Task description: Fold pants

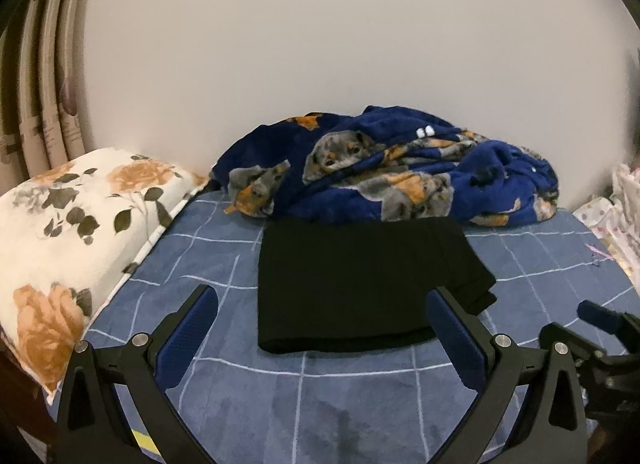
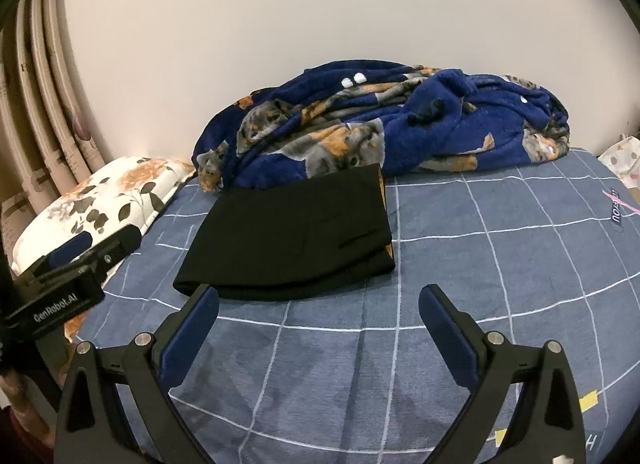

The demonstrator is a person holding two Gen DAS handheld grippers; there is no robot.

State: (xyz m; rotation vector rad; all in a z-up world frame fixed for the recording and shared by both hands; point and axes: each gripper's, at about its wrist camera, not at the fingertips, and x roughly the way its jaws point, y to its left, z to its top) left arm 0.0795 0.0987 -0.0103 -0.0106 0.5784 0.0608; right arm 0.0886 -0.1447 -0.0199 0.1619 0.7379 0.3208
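Observation:
Black pants (image 1: 360, 284) lie folded into a flat rectangle on the blue checked bedsheet (image 1: 320, 404); the right wrist view shows the same pants (image 2: 296, 240) left of centre. My left gripper (image 1: 322, 296) stands open just in front of the fold's near edge, nothing between its fingers. My right gripper (image 2: 318, 296) is open too, hovering over bare sheet (image 2: 480, 264) with its left fingertip near the pants' front edge. Each gripper shows at the other view's edge: the right gripper (image 1: 600, 316) and the left gripper (image 2: 92, 244).
A crumpled dark blue blanket (image 1: 392, 168) with a dog print lies behind the pants against the wall. A floral pillow (image 1: 72, 224) sits at the left, curtains (image 1: 44, 84) beyond it. Patterned cloth (image 1: 620, 216) hangs at the right edge.

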